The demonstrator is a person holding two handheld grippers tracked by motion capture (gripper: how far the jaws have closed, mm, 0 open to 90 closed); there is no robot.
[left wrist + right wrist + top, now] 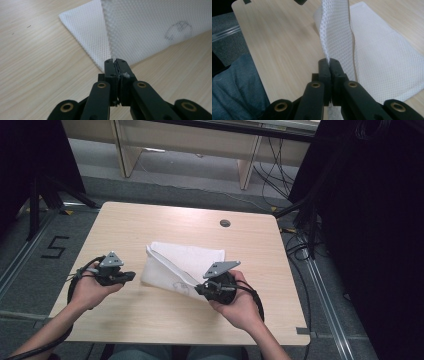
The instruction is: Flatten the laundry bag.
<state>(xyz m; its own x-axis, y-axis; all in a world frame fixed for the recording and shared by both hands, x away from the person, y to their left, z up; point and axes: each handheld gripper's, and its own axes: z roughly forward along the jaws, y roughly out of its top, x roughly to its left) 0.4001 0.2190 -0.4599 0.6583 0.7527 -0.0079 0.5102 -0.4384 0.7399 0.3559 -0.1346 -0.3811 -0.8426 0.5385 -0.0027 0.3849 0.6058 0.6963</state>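
We see a white mesh cloth (pixel 182 265) lying near the middle of the bench (pixel 150 320), with 1 edge lifted from it. The right claw (pixel 329 61) is clamped on this lifted edge, and the mesh rises up from its tips. A dark round mark shows on the cloth in the left gripper view. The left claw (pixel 115 60) has its jaws together with nothing between them; it sits just beside the cloth's left corner, apart from it.
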